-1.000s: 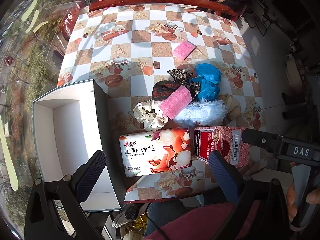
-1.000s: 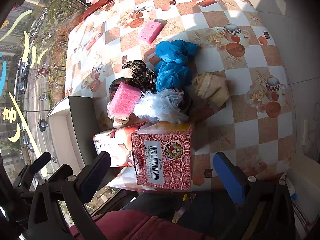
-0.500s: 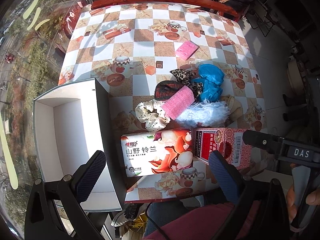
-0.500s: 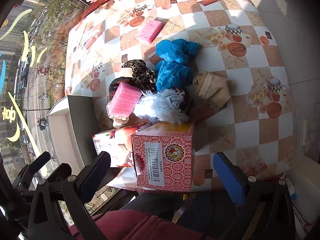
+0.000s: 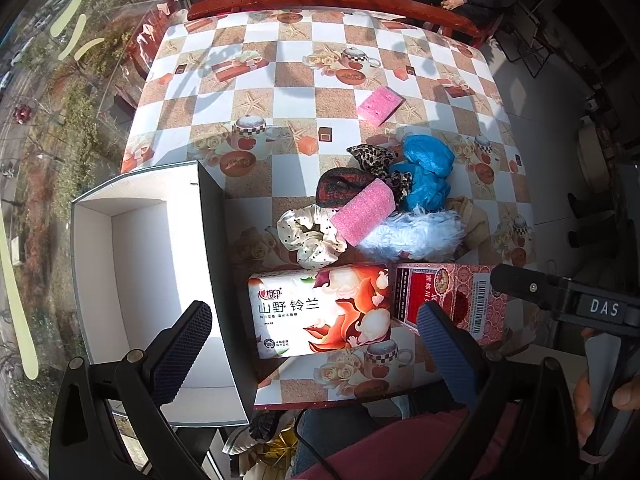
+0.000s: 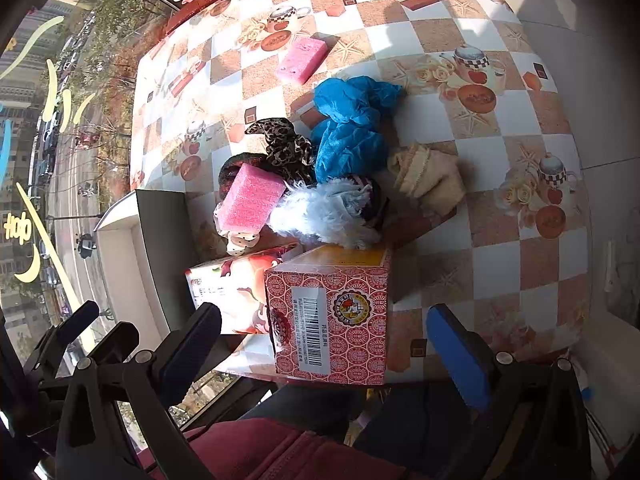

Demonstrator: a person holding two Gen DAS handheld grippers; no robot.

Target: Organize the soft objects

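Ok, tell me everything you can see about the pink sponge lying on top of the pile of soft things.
The pink sponge is a rectangular block of coarse, porous foam, looking dry and uncompressed. It lies tilted on the heap, propped on the dark red-black scrunchie and the cream polka-dot scrunchie, its edge against the white fluffy piece. No gripper touches it.

- Tissue box [image 5: 320,312], front face: "山野 铃兰" is printed in large dark characters; a small red logo reading "相印" sits above it. The fine print below cannot be read.
- Red patterned box [image 6: 332,316], end face: a white barcode sticker is seen; its digits and a line of small characters are too small to read.
- Same red box, left wrist view: gold characters are noted on the dark red panel, illegible.
- Right gripper [image 5: 600,308] body: white letters "DAS" are read.
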